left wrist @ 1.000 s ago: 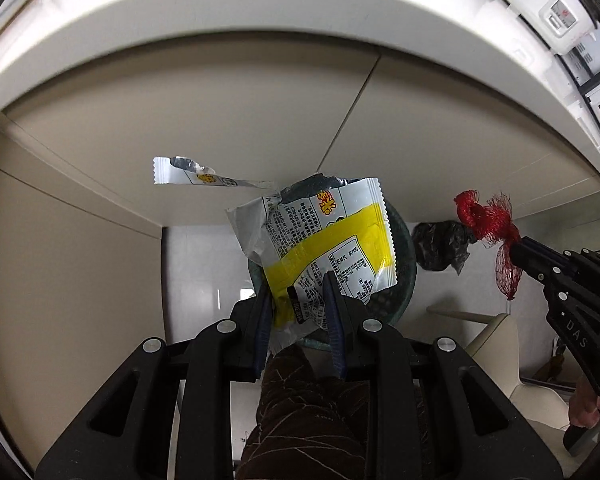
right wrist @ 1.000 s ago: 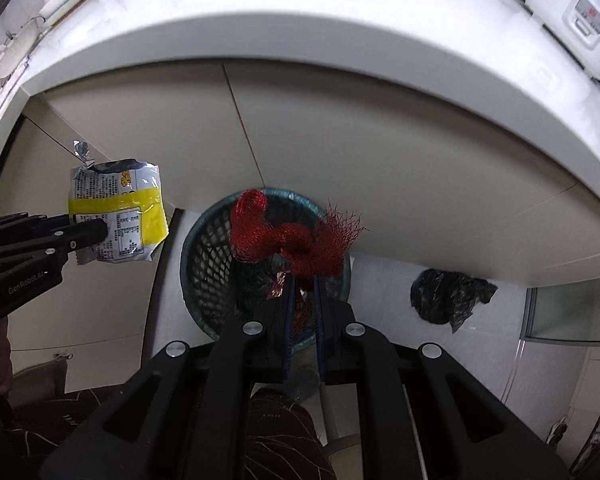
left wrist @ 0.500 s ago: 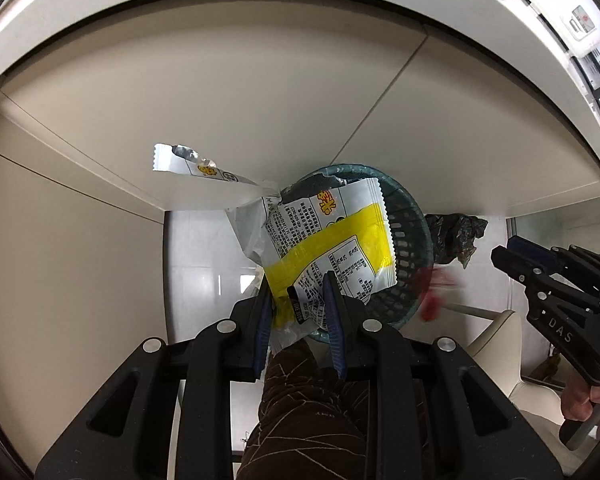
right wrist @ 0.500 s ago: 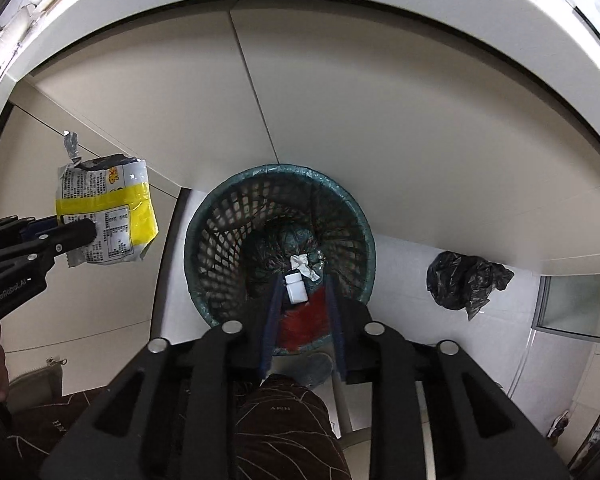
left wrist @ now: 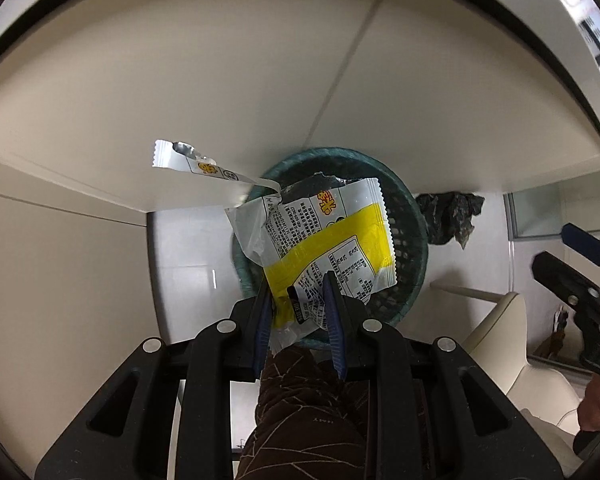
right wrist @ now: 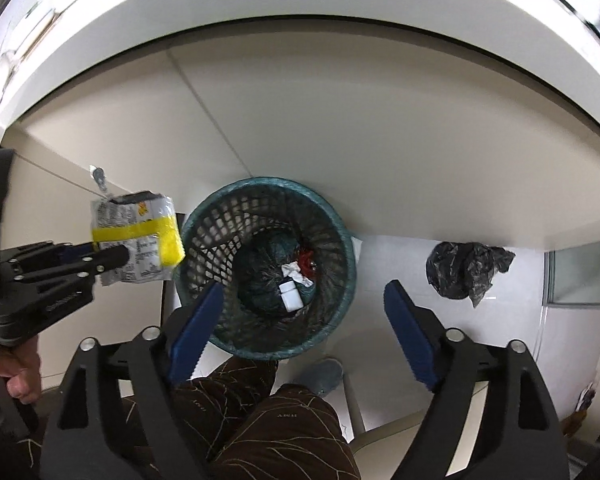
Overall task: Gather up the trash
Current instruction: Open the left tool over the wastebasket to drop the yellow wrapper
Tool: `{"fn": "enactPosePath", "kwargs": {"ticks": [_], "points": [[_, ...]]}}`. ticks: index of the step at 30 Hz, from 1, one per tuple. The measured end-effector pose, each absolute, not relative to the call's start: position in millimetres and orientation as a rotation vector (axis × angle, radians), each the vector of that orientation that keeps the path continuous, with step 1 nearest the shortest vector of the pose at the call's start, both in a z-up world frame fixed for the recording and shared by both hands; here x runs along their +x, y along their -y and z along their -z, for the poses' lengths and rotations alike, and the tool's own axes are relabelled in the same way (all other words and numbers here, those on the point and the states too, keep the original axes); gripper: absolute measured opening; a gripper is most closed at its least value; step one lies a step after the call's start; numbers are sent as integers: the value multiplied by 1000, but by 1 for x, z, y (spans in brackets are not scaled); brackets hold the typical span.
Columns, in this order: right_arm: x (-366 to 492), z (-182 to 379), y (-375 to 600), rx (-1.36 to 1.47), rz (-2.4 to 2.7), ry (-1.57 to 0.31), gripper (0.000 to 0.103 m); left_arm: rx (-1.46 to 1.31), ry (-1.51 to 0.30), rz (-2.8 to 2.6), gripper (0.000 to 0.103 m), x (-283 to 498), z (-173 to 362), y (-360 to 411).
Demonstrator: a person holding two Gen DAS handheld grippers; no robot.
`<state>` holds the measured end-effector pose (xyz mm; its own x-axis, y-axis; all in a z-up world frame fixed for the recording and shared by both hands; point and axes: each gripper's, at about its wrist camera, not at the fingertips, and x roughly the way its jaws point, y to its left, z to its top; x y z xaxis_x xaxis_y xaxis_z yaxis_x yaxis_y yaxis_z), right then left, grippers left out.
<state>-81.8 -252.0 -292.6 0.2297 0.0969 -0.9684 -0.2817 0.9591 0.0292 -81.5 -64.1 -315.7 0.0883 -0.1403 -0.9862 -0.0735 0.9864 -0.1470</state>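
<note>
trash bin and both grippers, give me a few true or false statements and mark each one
1. The left gripper is clamped on a yellow and white wrapper. True.
2. The right gripper holds a red net. False: its jaws have just been opening and stand empty.
3. The green mesh bin is empty. False: it holds a small white bottle and red netting.
4. A crumpled black bag lies on the floor outside the bin. True.

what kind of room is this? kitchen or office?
Probably a home kitchen or utility corner, though that's a guess: a white counter over beige cabinet doors, a tiled floor, and a teal mesh wastebasket beside a crumpled black bag. No desk gear visible.
</note>
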Motion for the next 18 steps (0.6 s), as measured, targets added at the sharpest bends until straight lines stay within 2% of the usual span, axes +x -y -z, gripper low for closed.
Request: {"fn": "enactPosePath", "kwargs": {"ticks": [10,11,16,18], "points": [[-93,276,293,-138,-185,-1289,83,-122,-1527,115,28,-73,333,100],[-94,276,297,-135,-179,-1288,84,-118,-1529,120,30,-72,334,103],[-99,273,310,-118,-159,-1284,84,-90,-1520,116,58,-74,332,113],[-99,272,313,-113,-154,-1285,83,-80,-1516,113,59,-74,331,116]]}}
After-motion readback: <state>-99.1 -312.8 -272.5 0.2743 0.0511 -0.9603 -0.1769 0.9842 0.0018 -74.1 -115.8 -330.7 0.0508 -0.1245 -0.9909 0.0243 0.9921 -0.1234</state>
